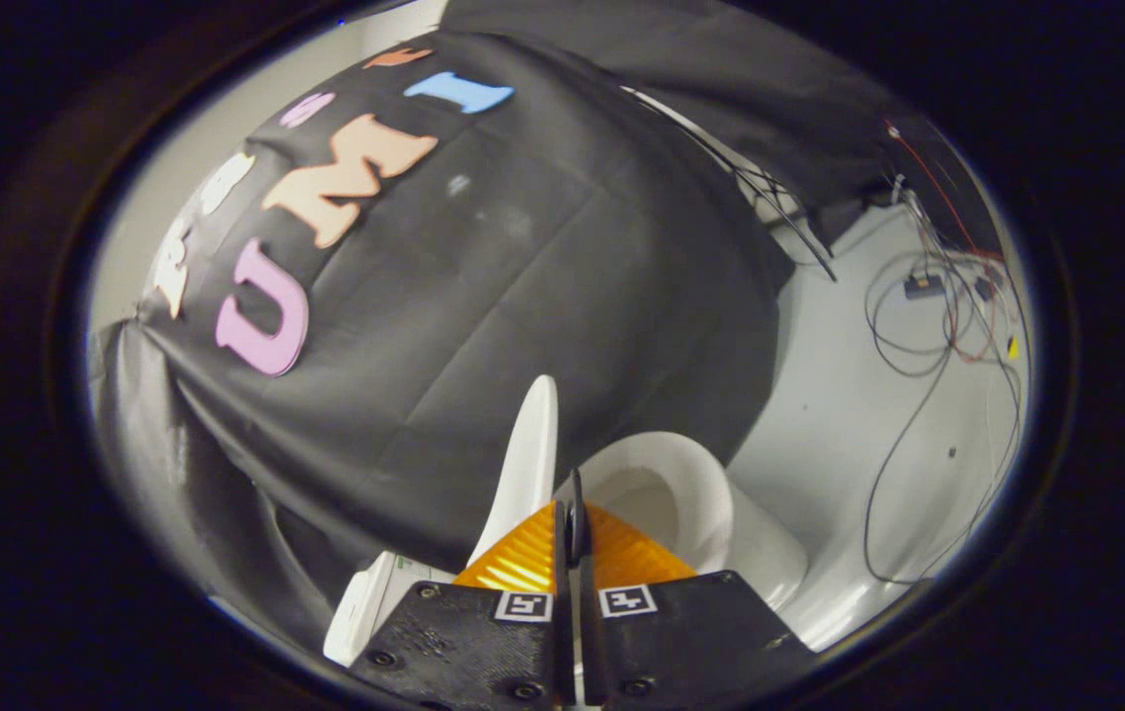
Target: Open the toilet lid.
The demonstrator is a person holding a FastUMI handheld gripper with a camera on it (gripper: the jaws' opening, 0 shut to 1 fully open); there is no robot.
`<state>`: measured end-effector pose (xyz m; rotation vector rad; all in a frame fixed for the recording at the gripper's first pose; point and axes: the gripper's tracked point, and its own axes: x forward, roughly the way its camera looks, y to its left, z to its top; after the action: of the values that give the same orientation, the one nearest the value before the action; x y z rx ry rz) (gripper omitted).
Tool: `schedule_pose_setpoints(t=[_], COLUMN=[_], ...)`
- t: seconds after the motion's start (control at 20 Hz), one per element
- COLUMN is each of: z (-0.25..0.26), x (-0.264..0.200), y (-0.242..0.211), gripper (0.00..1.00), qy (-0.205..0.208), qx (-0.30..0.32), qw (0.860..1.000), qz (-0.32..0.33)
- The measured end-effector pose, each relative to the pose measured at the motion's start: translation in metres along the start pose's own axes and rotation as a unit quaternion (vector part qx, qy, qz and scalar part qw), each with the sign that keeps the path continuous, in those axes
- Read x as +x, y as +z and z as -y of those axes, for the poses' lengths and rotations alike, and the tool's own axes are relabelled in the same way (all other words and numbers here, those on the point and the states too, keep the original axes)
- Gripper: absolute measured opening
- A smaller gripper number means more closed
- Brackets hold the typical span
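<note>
Lid (527,464) up and standing nearly vertical beside the open bowl (681,494), with the toilet just ahead of the gripper (574,523). Fingers pressed together, nothing pinched between them. Lifting looks done, I'd say; next comes a clean retreat away from the bowl without nudging that lid down.

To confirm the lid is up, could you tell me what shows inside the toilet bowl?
The raised lid exposes white bowl interior; the shut gripper fingers cover its near part.

A pale floor (848,415) carries the white toilet (710,513) and loose cables (927,326) well apart.
</note>
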<state>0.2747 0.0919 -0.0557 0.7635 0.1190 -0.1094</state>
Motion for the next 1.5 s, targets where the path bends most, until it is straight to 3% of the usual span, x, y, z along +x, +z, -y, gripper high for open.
schedule_pose_setpoints(t=[0.5, 0.95, 1.5], z=[-0.114, -0.194, -0.291], x=[-0.023, -0.038, -0.041], y=[0.002, -0.022, -0.075], gripper=[0.03, 0.04, 0.09], qy=[0.012, 0.024, 0.1], qx=[-0.154, -0.267, -0.327], qw=[0.988, 0.963, 0.94], qz=[0.013, 0.01, -0.009])
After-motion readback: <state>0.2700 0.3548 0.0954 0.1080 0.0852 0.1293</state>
